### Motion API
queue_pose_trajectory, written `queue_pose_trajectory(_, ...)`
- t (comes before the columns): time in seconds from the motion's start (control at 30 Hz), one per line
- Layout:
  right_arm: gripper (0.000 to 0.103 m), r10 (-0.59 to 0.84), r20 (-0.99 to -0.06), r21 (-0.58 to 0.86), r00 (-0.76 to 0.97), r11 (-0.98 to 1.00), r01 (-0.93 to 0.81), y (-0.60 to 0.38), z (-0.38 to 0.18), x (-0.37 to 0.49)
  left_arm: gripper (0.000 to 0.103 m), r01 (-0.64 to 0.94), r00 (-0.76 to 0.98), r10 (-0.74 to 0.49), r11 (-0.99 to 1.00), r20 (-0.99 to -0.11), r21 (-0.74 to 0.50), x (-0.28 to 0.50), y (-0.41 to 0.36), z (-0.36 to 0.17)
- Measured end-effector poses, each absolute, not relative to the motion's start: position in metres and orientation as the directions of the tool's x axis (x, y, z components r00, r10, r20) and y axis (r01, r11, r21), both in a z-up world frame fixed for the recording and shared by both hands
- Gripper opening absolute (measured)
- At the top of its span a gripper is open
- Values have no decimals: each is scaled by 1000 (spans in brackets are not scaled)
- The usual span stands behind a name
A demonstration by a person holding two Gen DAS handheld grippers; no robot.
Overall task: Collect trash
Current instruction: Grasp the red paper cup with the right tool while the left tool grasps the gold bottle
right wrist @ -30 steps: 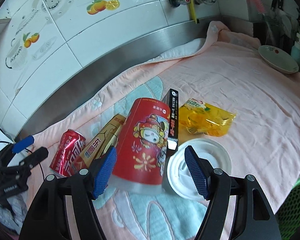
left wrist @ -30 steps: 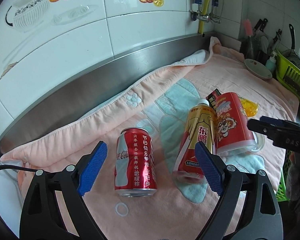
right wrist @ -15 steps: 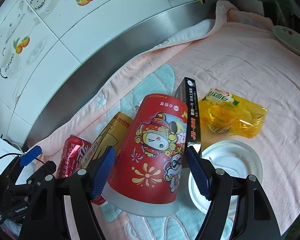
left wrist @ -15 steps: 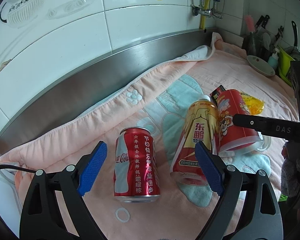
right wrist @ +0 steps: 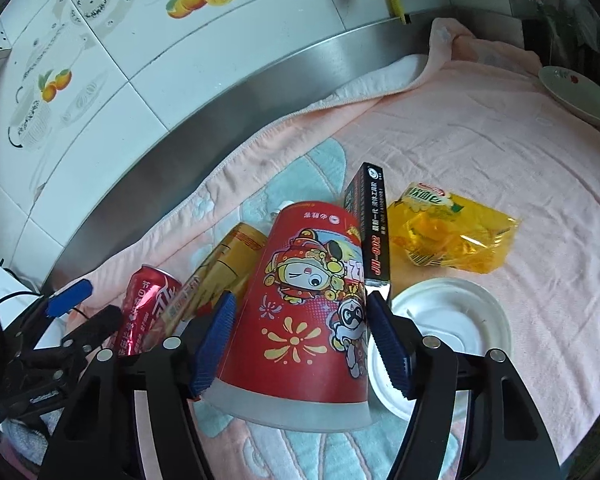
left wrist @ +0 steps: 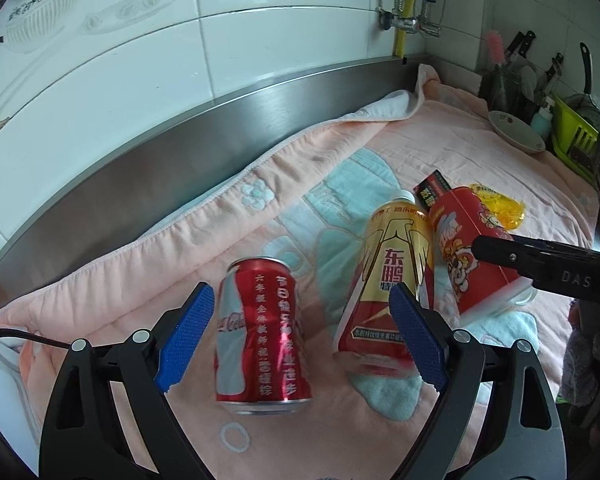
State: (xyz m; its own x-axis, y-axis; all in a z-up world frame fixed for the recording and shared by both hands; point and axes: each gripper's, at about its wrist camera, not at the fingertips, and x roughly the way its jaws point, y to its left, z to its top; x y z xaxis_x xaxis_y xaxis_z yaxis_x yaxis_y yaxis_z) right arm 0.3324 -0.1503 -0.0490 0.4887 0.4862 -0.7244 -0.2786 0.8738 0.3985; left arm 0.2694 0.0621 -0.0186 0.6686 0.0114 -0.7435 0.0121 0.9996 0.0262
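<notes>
Your right gripper's (right wrist: 300, 340) jaws have just been closing around the red paper cup (right wrist: 300, 320), which lies on its side between them; both blue pads sit at its walls, though whether they press yet is hard to tell, so call it nearly pinched. Your left gripper's (left wrist: 300, 344) jaws are spread wide, with the red soda can (left wrist: 262, 332) lying between the pads and touching neither.

To finish the right-hand grab well, squeeze gently: a paper cup will likely buckle under a hard grip. Hold it near the wide rim end, closest to you, where the wall looks stiffest. Lift straight, because the black box (right wrist: 374, 232) leans against the cup's far side and the white lid (right wrist: 452, 320) lies just beside your right pad; a sideways drag could sweep either along.

For the left hand, centre the can between the pads before closing. The gold bottle (left wrist: 392, 280) lies just beside the right pad, so keep that pad off it.

Further back on the pink towel (right wrist: 500, 140), the yellow snack bag (right wrist: 456, 236) waits beyond the lid, well apart from the can. Farther still, a small dish (right wrist: 580, 96) sits near the wall; it is likely not trash.
</notes>
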Motion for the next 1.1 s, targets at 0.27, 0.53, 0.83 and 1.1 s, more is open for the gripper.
queue_pose_trajectory(0.27, 57, 477, -717, 376, 508, 879, -294, -168, -37, 315, 88, 86, 650, -59, 996, -758, -4, 282, 38, -27)
queue_pose_trajectory(0.53, 52, 476, -746, 377, 465, 878, -295, -168, -46, 319, 85, 131, 628, -85, 991, -773, -3, 285, 25, -36)
queue_pose_trajectory(0.83, 63, 537, -765, 459, 355, 842, -284, -154, -62, 337, 79, 134, 620, -106, 991, -778, -28, 285, 33, -37)
queue_pose_trajectory(1.1, 62, 620, -732, 572, 284, 785, -239, -160, -81, 339, 79, 149, 605, -119, 988, -787, -35, 290, 33, -39)
